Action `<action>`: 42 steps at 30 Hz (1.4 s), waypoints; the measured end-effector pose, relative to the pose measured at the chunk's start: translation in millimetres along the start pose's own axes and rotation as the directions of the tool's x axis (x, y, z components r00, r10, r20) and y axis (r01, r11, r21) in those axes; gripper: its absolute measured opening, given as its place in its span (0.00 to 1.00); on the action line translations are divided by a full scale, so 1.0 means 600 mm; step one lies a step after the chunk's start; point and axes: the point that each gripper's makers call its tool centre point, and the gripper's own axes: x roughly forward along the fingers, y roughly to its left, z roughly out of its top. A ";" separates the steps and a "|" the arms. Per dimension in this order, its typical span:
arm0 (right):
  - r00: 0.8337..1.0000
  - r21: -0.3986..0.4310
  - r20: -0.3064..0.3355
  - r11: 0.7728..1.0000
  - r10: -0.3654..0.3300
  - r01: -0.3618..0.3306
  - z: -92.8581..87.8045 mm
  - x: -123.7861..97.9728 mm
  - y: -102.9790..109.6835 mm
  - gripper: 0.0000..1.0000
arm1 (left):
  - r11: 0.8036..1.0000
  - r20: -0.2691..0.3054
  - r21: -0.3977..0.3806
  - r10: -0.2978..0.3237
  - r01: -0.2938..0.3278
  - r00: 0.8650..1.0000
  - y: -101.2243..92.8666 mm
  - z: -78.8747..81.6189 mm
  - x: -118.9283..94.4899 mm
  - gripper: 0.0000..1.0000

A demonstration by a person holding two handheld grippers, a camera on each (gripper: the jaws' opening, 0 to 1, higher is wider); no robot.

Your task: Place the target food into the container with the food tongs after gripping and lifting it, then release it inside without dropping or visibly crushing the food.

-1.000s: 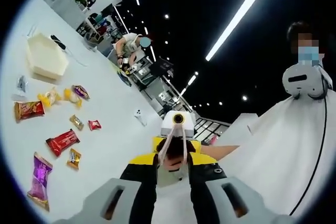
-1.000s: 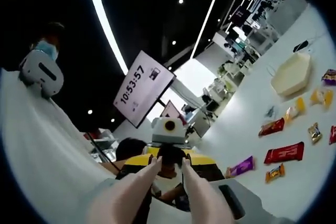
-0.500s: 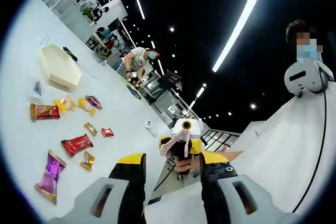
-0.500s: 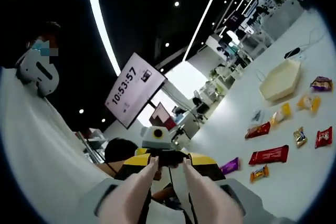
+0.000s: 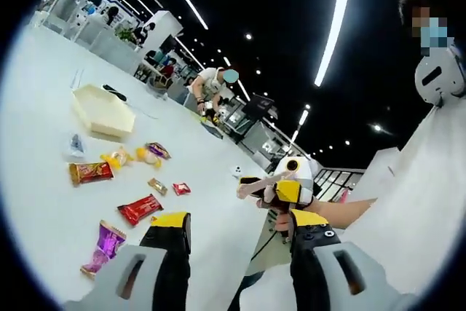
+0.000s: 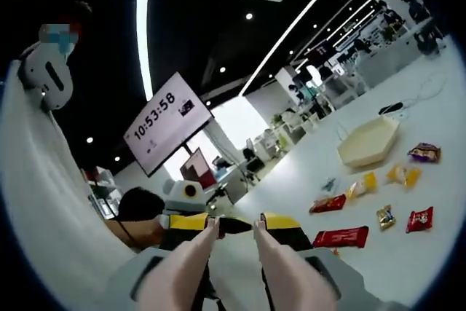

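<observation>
Task barely begun. Right gripper (image 6: 231, 232) grips the food tongs (image 6: 218, 267): its jaws are clamped on the pale arms, whose tips stand apart and empty, raised well above the bench (image 5: 44, 209). Left gripper (image 5: 234, 242): jaws parted, holding nothing. Wrapped snacks, among them a red bar (image 6: 340, 237), lie scattered on the bench near the cream hexagonal container (image 6: 368, 140). Nothing visible inside it. Left to do: descend, pinch, lift, carry, release.
</observation>
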 end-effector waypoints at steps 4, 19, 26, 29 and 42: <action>1.000 0.005 0.007 1.000 -0.021 0.021 0.006 -0.003 -0.004 0.26 | 0.999 0.018 -0.004 0.039 -0.039 0.999 0.004 0.013 -0.005 0.53; 0.998 -0.009 -0.015 0.998 -0.061 0.061 0.011 -0.010 -0.048 0.27 | 0.971 0.100 0.013 0.237 -0.240 0.966 0.028 0.036 0.018 0.66; 0.998 -0.024 0.009 0.997 -0.067 0.067 0.018 -0.013 -0.055 0.27 | 0.957 0.093 -0.009 0.288 -0.289 0.953 0.053 0.037 0.023 0.73; 0.997 -0.027 0.009 0.997 -0.078 0.078 0.023 -0.019 -0.065 0.27 | 0.956 0.084 -0.031 0.292 -0.290 0.953 0.051 0.039 0.032 0.78; 0.994 -0.070 -0.023 0.992 -0.110 0.108 0.042 -0.047 -0.098 0.27 | 0.931 0.065 -0.013 0.365 -0.365 0.929 0.054 0.039 0.044 0.99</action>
